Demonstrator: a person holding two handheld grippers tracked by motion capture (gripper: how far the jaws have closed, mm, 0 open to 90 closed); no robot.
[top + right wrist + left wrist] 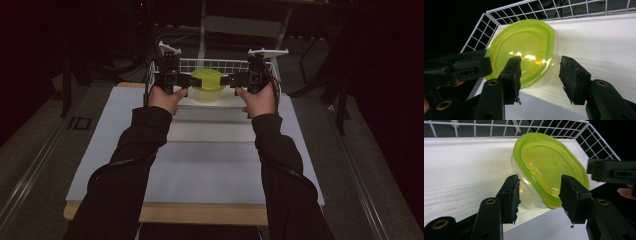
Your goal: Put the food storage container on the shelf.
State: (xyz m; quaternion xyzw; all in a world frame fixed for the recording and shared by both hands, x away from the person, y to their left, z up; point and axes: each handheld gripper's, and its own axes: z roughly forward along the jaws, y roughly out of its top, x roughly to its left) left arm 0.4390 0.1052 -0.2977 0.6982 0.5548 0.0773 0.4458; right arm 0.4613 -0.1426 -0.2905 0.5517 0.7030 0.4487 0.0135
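Container (pixel 207 86), clear tub with green lid (pixel 549 165), on white shelf (pixel 461 170) at far edge of table (pixel 200 165), inside white wire basket (pixel 215 65). Sits between 2 grippers, near basket's centre. Left gripper (pixel 539 192) jaws spread wide, straddling container's near rim, not pressing it. Right gripper (pixel 540 75) jaws likewise wide apart, 1 jaw overlapping lid, other beside tub wall. Contact with container unclear from either gripper view. Hands (pixel 167 98) low behind grippers, sleeves dark.
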